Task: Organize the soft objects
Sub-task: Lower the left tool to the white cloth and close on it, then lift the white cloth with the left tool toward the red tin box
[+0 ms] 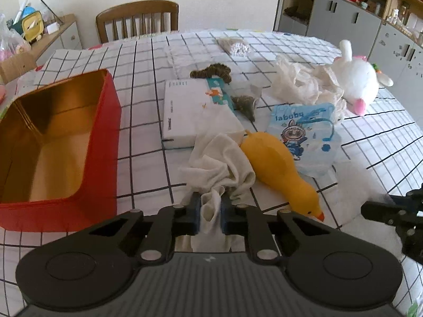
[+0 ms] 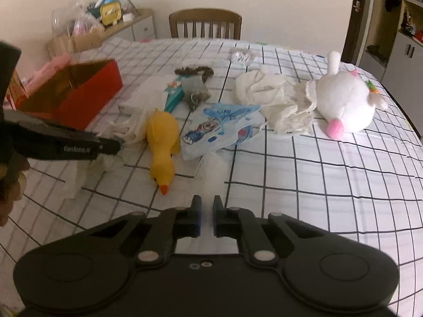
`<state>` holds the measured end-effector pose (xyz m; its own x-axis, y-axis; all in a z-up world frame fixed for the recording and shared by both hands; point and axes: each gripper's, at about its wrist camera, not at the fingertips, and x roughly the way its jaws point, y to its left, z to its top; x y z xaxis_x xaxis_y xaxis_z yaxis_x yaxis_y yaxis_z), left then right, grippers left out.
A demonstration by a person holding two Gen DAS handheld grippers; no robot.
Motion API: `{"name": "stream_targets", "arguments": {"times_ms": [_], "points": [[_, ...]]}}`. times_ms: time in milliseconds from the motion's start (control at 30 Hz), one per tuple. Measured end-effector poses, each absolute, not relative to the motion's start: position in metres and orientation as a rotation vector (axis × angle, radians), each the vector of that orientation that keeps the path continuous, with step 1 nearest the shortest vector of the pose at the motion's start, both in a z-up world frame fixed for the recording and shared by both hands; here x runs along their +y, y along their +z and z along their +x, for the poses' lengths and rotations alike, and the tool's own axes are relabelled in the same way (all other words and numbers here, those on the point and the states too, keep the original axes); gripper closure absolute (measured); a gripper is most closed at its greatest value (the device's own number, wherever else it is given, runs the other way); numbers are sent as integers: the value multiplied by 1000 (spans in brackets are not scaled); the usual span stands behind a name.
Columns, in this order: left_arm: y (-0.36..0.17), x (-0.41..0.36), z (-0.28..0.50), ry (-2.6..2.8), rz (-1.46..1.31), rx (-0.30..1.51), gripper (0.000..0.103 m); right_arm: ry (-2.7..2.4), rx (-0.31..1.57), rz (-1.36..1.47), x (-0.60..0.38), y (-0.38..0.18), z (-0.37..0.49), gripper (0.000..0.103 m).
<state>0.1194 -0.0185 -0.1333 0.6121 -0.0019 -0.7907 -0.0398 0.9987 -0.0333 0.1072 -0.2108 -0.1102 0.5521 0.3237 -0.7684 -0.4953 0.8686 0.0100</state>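
Note:
My left gripper (image 1: 210,208) is shut on a crumpled white cloth (image 1: 222,163) that lies on the checked table beside a yellow rubber duck (image 1: 277,169). The open red tin (image 1: 53,142) with a gold inside stands to the left. My right gripper (image 2: 207,208) is nearly shut on a wisp of white cotton fluff (image 2: 212,174). The duck (image 2: 161,142), the blue labubu pouch (image 2: 219,129), a white gauzy cloth (image 2: 275,103) and a white plush toy (image 2: 343,103) lie ahead of it. The left gripper body (image 2: 66,142) shows at the left, with the white cloth (image 2: 132,129) at its tip.
A white tissue pack (image 1: 193,111), dark woolly pieces (image 1: 214,71) and a bag of cotton swabs (image 1: 235,46) lie further back. A wooden chair (image 1: 137,21) stands behind the table. A side cabinet with clutter (image 2: 105,23) is at the left, grey cupboards (image 1: 343,18) at the right.

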Motion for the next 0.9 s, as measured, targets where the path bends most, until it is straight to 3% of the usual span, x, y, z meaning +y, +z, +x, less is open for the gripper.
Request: {"name": "stream_targets", "arguments": {"times_ms": [633, 900], "points": [[-57, 6, 84, -10, -85, 707, 94, 559, 753, -90, -212, -41, 83, 97], [-68, 2, 85, -68, -60, 767, 93, 561, 755, -97, -203, -41, 80, 97]]}}
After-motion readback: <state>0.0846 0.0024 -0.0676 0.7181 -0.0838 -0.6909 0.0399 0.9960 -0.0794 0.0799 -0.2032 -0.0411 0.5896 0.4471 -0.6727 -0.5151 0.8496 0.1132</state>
